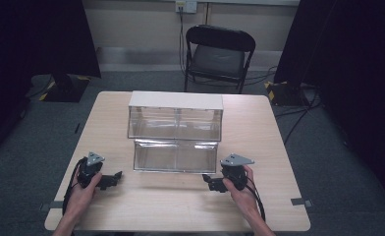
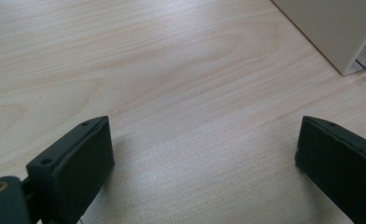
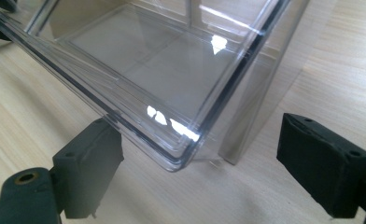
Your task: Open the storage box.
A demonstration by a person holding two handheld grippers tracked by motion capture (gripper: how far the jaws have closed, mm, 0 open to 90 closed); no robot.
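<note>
Two grippers are resting on the table in front of a clear drawer box.

The drawer box is standing mid-table, its lower drawer pulled out toward the person, with bare wood lying open along the near edge of the table and at both sides. No writing can be read anywhere. The right gripper is sitting with jaws spread wide, the drawer's near corner lying just ahead between them, untouched. The left gripper is also gaping, holding nothing, well left of the drawer.
</note>
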